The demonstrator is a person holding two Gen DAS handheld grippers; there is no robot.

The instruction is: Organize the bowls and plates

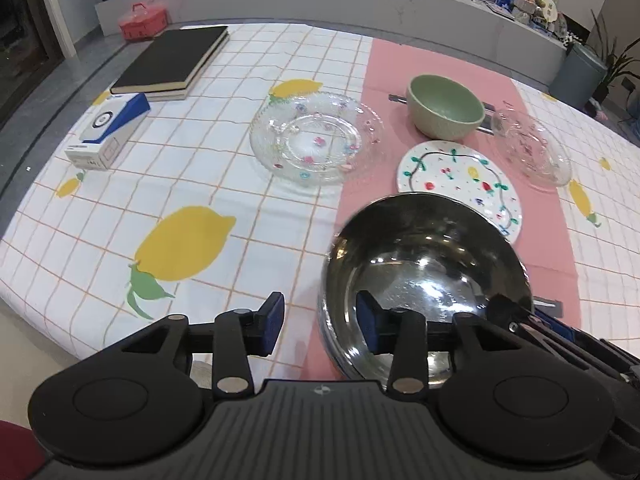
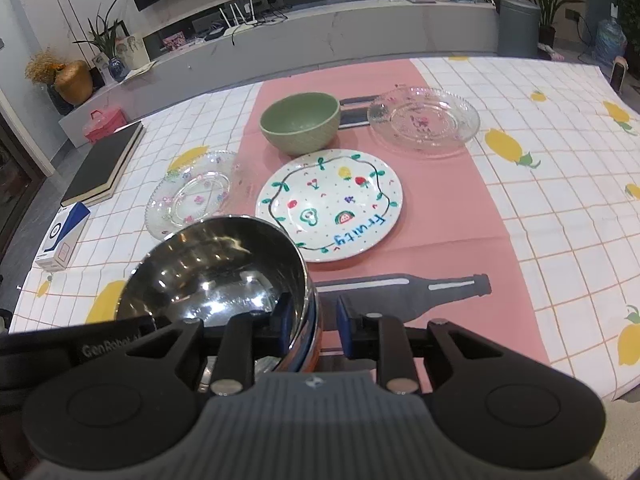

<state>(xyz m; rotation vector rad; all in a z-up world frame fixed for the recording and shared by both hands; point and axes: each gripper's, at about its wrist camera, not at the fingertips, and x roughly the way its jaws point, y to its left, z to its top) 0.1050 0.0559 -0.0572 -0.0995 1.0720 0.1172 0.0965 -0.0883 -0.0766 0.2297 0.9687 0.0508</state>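
Steel bowl (image 1: 424, 264) sits mouth-up, perhaps tilted, on the pink runner (image 2: 440, 216); left gripper (image 1: 320, 320) and right gripper (image 2: 312, 324) straddle its rim, fingers apart.

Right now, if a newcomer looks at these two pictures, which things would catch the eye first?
First the shiny round steel bowl at the near edge of the pink table runner, with one pad of each claw, left claw and right claw, inside its rim. Just behind it lies the white round plate painted with fruits, and beyond that stands the pale green ceramic bowl.
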